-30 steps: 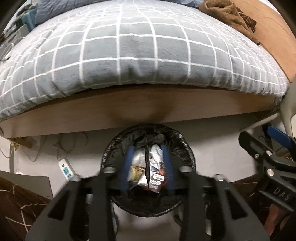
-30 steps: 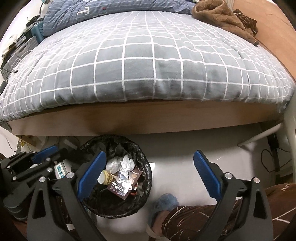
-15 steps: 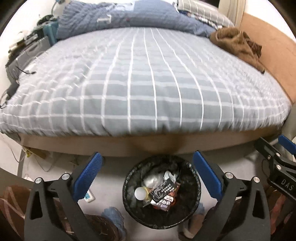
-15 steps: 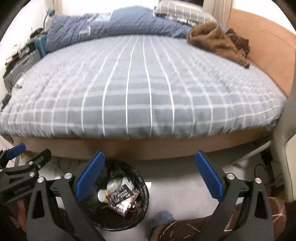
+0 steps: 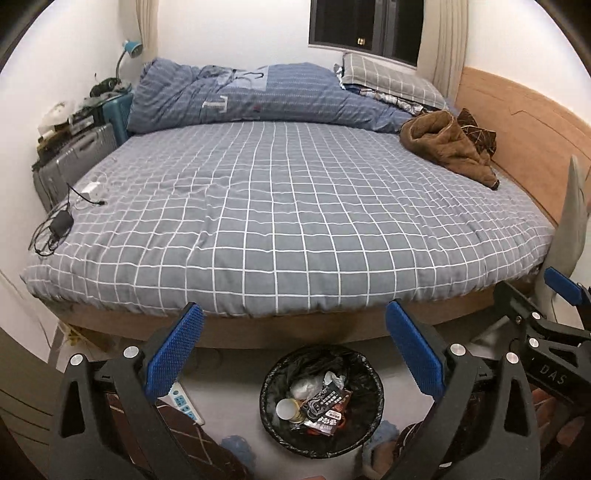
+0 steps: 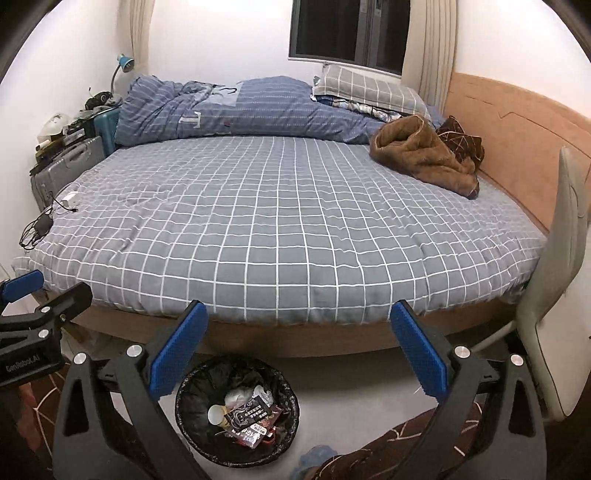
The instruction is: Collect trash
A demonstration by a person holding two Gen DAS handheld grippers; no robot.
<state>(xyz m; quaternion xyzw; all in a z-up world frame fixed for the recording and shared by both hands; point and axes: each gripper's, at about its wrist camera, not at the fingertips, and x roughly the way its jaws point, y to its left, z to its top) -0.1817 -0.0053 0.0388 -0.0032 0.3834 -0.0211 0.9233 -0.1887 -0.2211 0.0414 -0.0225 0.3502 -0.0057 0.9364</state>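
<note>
Item, bin-side: left gripper (image 5: 291,354) and right gripper (image 6: 295,354) are hanging wide open and empty above the lined trash bin (image 5: 321,402), wrappers (image 5: 325,404) lying inside it; next move is likely needing fresh litter located beyond the bin.

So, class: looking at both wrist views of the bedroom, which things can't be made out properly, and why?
- Bin bottom: both views, covered by trash.
- Wrapper print: too small to read.
- Under the bed: both views, dark, blocked by the frame.
- Chair: cut off at the right edge.
- Person: only patterned trousers show at the bottom edge.
- Window: dark, nothing visible outside.
</note>
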